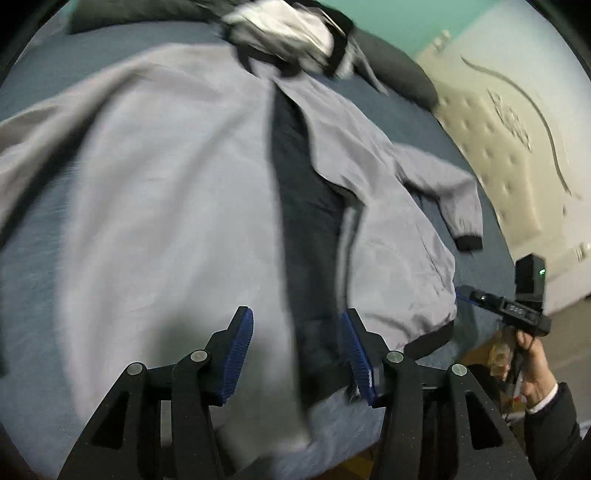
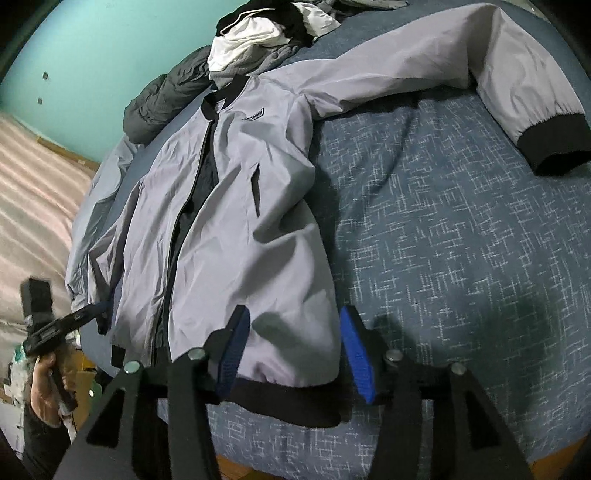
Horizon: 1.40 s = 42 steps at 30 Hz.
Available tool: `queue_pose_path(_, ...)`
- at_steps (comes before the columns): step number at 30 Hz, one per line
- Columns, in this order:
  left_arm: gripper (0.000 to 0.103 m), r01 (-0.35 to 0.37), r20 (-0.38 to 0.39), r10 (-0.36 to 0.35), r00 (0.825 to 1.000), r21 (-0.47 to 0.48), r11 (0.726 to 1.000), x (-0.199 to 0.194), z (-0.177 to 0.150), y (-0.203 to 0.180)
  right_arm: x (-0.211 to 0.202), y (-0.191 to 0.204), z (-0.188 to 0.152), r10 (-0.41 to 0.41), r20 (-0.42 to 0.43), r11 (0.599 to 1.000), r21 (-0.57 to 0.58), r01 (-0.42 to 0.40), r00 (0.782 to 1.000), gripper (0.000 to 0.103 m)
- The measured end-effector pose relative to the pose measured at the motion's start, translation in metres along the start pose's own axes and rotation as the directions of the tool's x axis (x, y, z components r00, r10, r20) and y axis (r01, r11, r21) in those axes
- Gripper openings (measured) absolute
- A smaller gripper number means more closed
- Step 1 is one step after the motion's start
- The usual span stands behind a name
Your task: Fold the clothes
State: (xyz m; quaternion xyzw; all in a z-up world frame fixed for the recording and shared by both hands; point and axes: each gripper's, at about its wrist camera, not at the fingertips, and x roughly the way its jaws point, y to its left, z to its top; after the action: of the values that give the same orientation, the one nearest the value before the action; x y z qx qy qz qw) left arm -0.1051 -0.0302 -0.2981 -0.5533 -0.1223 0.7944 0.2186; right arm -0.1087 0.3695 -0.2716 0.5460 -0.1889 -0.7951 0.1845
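Jacket [image 2: 236, 221] runs lengthwise ahead of both released grippers, left gripper [image 1: 295, 354] and right gripper [image 2: 293, 354], hem [image 2: 280, 400] nearest under the right.

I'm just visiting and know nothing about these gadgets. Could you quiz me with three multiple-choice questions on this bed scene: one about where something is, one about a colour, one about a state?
1. Where does the pile of other clothes lie?
A. beyond the jacket's collar
B. on the floor
C. over the hem

2. What colour are the cuffs of the grey jacket?
A. red
B. white
C. black

3. How is the jacket's front?
A. zipped fully shut
B. open, dark lining showing
C. folded in half

Answers:
1 A, the pile sits past the collar at the bed's far end.
2 C, the cuff on the outstretched sleeve is black.
3 B, the front panels part along the zipper, baring dark lining.
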Motion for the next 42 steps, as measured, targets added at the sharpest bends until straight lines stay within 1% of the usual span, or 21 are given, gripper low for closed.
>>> queue_pose_path(2, 0.053, -0.008, -0.029, 0.008, 1.0, 0.02, 1.0, 0.026, 0.009, -0.011, -0.002, -0.002, -0.001, 0.002, -0.001, 1.0, 0.001, -0.002, 1.0, 0.053)
queue_pose_path(4, 0.053, -0.004, -0.038, 0.005, 0.999, 0.027, 1.0, 0.045, 0.016, -0.019, -0.004, -0.004, -0.002, 0.004, -0.004, 1.0, 0.004, -0.004, 1.0, 0.053)
queue_pose_path(6, 0.053, 0.012, -0.04, -0.011, 0.999, 0.019, 1.0, 0.059, 0.023, -0.024, -0.006, -0.007, -0.003, 0.004, -0.01, 1.0, 0.007, -0.004, 1.0, 0.053)
queue_pose_path(7, 0.051, 0.02, -0.046, -0.019, 0.999, 0.018, 1.0, 0.066, 0.027, -0.027, -0.006, -0.008, -0.004, 0.005, -0.016, 1.0, 0.003, -0.005, 1.0, 0.054)
queue_pose_path(8, 0.043, 0.021, -0.051, -0.02, 0.999, 0.023, 1.0, 0.071, 0.03, -0.029, -0.006, -0.008, -0.004, 0.005, -0.019, 1.0, 0.0, -0.005, 1.0, 0.054)
queue_pose_path(9, 0.038, 0.015, -0.057, -0.013, 0.998, 0.034, 0.999, 0.077, 0.032, -0.031, -0.005, -0.009, -0.003, 0.005, -0.02, 1.0, 0.0, -0.005, 1.0, 0.055)
queue_pose_path(11, 0.023, -0.001, -0.07, 0.004, 0.998, 0.048, 0.999, 0.086, 0.036, -0.034, -0.004, -0.011, -0.002, 0.004, -0.023, 1.0, 0.002, -0.004, 1.0, 0.055)
queue_pose_path(13, 0.011, 0.0, -0.076, 0.003, 0.997, 0.046, 0.999, 0.089, 0.037, -0.033, -0.002, -0.013, -0.001, 0.007, -0.026, 1.0, 0.009, -0.007, 1.0, 0.056)
queue_pose_path(14, 0.007, 0.003, -0.078, 0.0, 0.997, 0.043, 0.999, 0.09, 0.038, -0.032, -0.001, -0.013, 0.0, 0.007, -0.028, 1.0, 0.01, -0.007, 1.0, 0.056)
queue_pose_path(15, 0.006, 0.007, -0.08, -0.004, 0.997, 0.039, 0.999, 0.091, 0.038, -0.03, 0.0, -0.013, 0.0, 0.007, -0.031, 1.0, 0.009, -0.007, 0.999, 0.056)
queue_pose_path(16, 0.005, 0.008, -0.075, -0.004, 0.997, 0.044, 0.999, 0.088, 0.037, -0.029, 0.002, -0.013, 0.001, 0.006, -0.034, 1.0, 0.006, -0.006, 0.999, 0.056)
queue_pose_path(18, 0.004, 0.021, -0.039, -0.019, 0.999, 0.041, 0.999, 0.072, 0.036, -0.026, 0.003, -0.012, 0.002, 0.005, -0.038, 1.0, 0.006, -0.005, 0.999, 0.056)
queue_pose_path(22, 0.004, 0.002, 0.038, -0.003, 0.999, 0.02, 1.0, 0.029, 0.033, -0.006, 0.005, -0.012, 0.004, 0.002, -0.042, 1.0, 0.005, -0.002, 0.999, 0.057)
queue_pose_path(23, 0.004, -0.008, 0.044, 0.008, 0.999, 0.003, 1.0, 0.022, 0.034, 0.002, 0.004, -0.012, 0.004, 0.004, -0.041, 1.0, 0.008, -0.003, 0.999, 0.058)
queue_pose_path(26, 0.003, -0.044, 0.032, 0.045, 0.998, -0.038, 0.998, 0.014, 0.032, 0.023, 0.005, -0.013, 0.005, 0.008, -0.045, 1.0, 0.03, -0.007, 0.999, 0.06)
queue_pose_path(27, 0.004, -0.043, 0.025, 0.044, 0.999, -0.044, 0.998, 0.014, 0.031, 0.026, 0.007, -0.012, 0.006, 0.007, -0.046, 0.999, 0.036, -0.006, 0.999, 0.06)
queue_pose_path(33, 0.004, -0.047, -0.017, 0.046, 0.999, -0.031, 0.998, 0.026, 0.023, 0.022, 0.022, -0.002, 0.003, 0.06, -0.082, 0.996, 0.077, -0.054, 0.995, 0.062)
queue_pose_path(37, 0.004, -0.034, -0.015, 0.033, 0.999, -0.048, 0.998, 0.028, 0.024, 0.025, 0.031, 0.012, -0.002, 0.098, -0.108, 0.994, 0.058, -0.093, 0.989, 0.062)
queue_pose_path(40, 0.004, -0.026, -0.02, 0.025, 0.999, -0.056, 0.998, 0.032, 0.021, 0.023, 0.038, 0.022, -0.007, 0.109, -0.134, 0.994, 0.022, -0.107, 0.985, 0.062)
queue_pose_path(41, 0.004, -0.024, -0.021, 0.023, 1.0, -0.054, 0.998, 0.034, 0.02, 0.021, 0.041, 0.024, -0.008, 0.11, -0.143, 0.994, 0.012, -0.11, 0.984, 0.061)
queue_pose_path(42, 0.004, -0.021, -0.022, 0.02, 1.0, -0.052, 0.998, 0.035, 0.02, 0.019, 0.044, 0.026, -0.01, 0.121, -0.152, 0.993, 0.007, -0.121, 0.981, 0.051)
